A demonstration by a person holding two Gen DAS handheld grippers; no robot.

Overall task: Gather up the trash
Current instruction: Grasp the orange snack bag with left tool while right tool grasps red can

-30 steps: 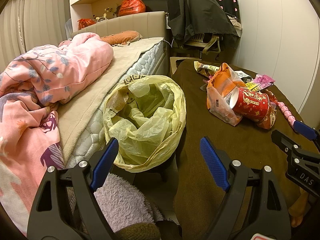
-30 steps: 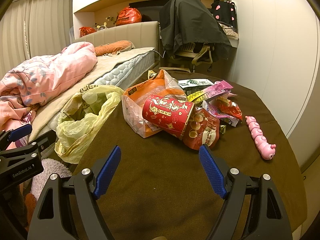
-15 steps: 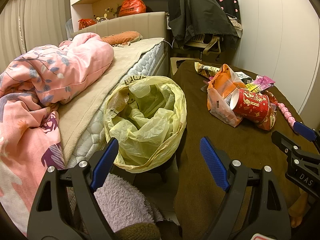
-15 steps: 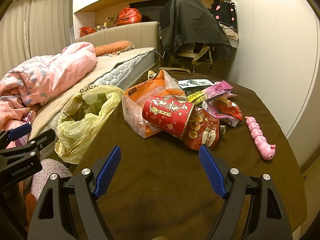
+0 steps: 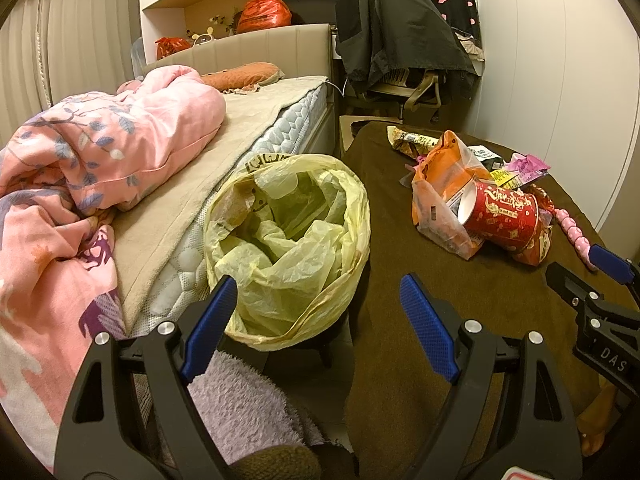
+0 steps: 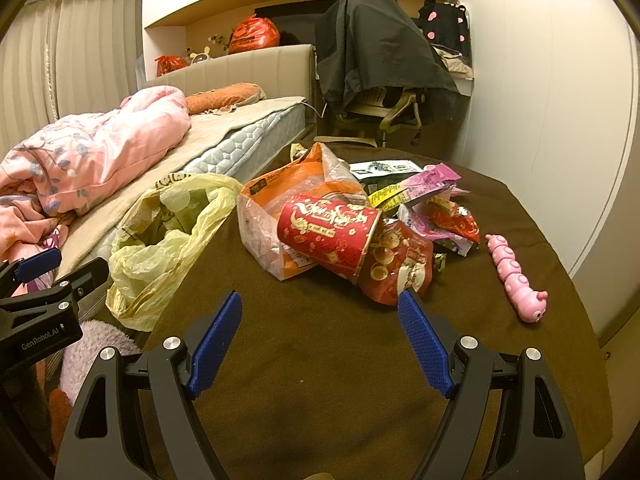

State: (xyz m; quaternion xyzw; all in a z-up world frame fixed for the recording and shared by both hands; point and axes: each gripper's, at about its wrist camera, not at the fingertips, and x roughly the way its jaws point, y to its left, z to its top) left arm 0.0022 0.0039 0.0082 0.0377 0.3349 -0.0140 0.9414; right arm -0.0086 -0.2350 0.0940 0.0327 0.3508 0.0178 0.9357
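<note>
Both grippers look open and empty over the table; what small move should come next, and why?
Probably ease the right gripper forward to the red paper cup. It lies on its side atop the wrapper pile, nearest those open fingers, and the yellow trash bag gapes open nearby.

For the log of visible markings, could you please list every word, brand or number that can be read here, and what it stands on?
"GenRobot.AI": on the left gripper body, seen from the right wrist.
"DAS": on the right gripper body, cut off at the picture's edge.
Red cup: gold Chinese characters, too distorted to read.
Orange bag, snack wrappers, trash bag print: too small or blurred.
</note>
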